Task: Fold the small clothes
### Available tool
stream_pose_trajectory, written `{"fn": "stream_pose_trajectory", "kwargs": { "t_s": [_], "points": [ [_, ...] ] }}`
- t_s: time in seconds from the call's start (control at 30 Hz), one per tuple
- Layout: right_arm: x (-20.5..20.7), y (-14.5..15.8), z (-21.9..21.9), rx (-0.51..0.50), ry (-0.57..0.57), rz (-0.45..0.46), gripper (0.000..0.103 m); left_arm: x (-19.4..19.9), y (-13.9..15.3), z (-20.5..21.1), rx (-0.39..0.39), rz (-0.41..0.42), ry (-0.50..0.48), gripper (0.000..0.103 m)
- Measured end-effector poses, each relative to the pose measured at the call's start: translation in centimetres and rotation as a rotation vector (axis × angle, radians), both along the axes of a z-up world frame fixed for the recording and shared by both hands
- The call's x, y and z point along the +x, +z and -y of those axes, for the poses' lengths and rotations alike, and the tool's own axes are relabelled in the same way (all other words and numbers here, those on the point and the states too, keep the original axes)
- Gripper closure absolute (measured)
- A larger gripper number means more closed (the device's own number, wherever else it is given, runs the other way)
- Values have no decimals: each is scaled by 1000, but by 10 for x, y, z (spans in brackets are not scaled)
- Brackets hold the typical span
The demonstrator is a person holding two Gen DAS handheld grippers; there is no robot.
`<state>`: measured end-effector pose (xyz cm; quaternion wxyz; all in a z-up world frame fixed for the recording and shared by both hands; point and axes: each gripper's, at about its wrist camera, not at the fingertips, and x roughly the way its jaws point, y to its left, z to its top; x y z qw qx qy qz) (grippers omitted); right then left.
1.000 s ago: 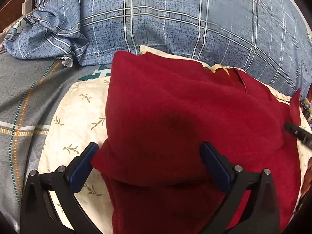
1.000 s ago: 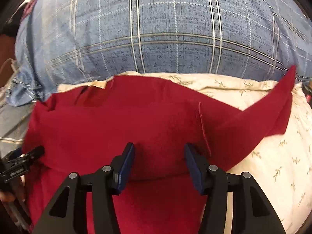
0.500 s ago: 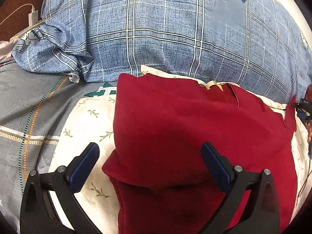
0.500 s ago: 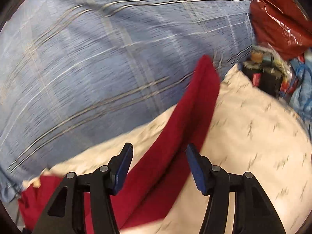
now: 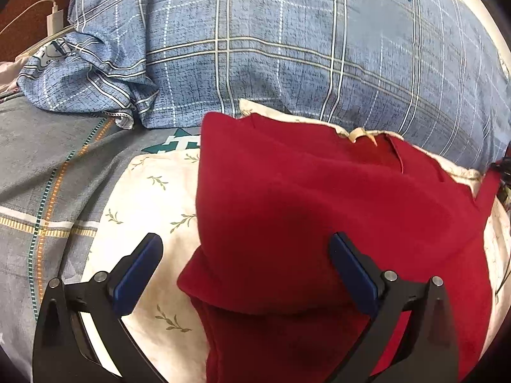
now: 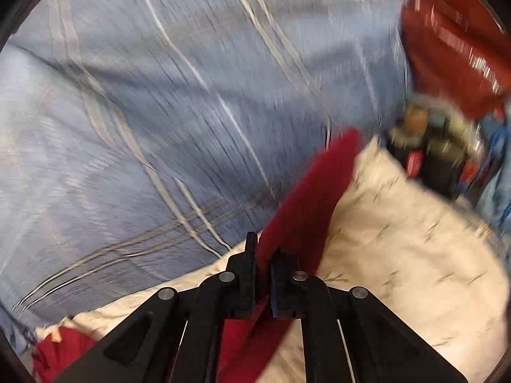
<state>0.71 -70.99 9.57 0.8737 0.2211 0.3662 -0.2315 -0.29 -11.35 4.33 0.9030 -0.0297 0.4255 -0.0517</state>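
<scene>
One thin pinch – right gripper clamped on the red shirt's far-right flap; tugging may slip it. Left gripper hangs spread wide, pinning nothing.

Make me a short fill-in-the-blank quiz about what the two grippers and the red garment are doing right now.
The right gripper is ____ on a strip of the red garment.
The left gripper is ____, gripping nothing.
The garment lies on a cream ____ printed with leaf sprigs.
Behind it is a ____ plaid quilt.

Missing words: shut; open; pillow; blue
</scene>
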Motion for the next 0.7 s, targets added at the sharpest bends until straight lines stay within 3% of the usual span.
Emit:
{"fn": "stream_pose_trajectory", "kwargs": {
  "t_s": [0.17,0.33,0.4,0.47,0.57,0.7],
  "points": [
    [-39,79,-32,-21,148,167,98,-10,21,-8,-35,51,12,0],
    [-52,159,-134,-112,479,284,97,-18,39,-20,-49,102,33,0],
    [-44,171,-192,-140,631,267,97,-18,43,-28,-70,110,49,0],
    [-33,167,-241,-115,756,242,97,-20,47,-38,-97,120,71,0],
    [-15,128,-324,-67,952,164,97,-22,52,-53,-144,139,106,0],
    [4,18,-416,-18,1063,-21,91,-14,46,-62,-161,114,134,0]
  ]
}}
